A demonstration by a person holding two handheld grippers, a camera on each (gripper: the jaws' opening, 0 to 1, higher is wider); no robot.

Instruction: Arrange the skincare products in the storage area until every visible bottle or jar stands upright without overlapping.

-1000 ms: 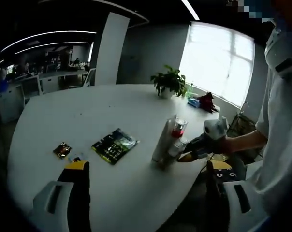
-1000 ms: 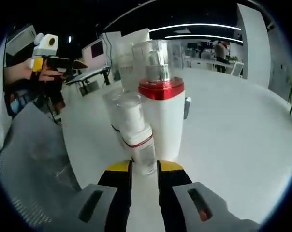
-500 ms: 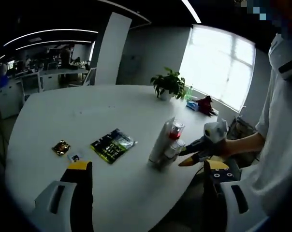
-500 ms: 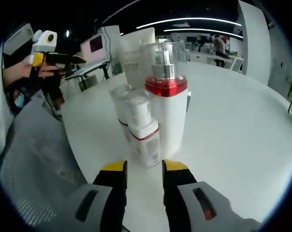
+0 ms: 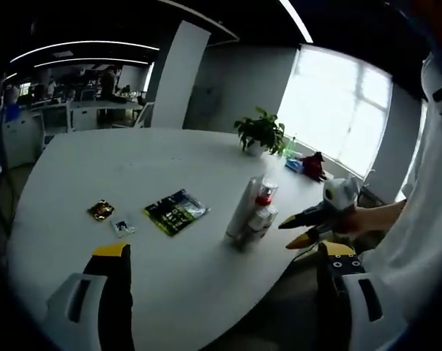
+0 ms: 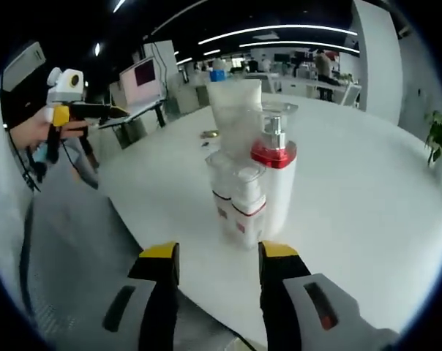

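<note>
A cluster of skincare bottles (image 5: pixel 250 216) stands upright near the table's right edge. In the right gripper view, a tall white tube (image 6: pixel 234 117) rises at the back. A white pump bottle with a red collar (image 6: pixel 274 183) stands beside it, and two small clear-capped bottles (image 6: pixel 239 199) stand in front. My right gripper (image 6: pixel 219 253) is open, a short way back from the small bottles, with nothing between its jaws. It enters the left gripper view (image 5: pixel 288 234) from the right. My left gripper (image 5: pixel 222 252) is open, well back from the cluster.
On the white round table (image 5: pixel 96 168) lie a green-black sachet (image 5: pixel 175 212), a small gold packet (image 5: pixel 100 210) and a small white packet (image 5: pixel 121 227). A potted plant (image 5: pixel 261 131) and a red item (image 5: pixel 312 164) sit at the far edge. The left gripper (image 6: pixel 67 110) is held by a hand off the table.
My right gripper let go of the small front bottle, opened, and drew back from the cluster. The bottle stays standing. The left view shifted slightly.
</note>
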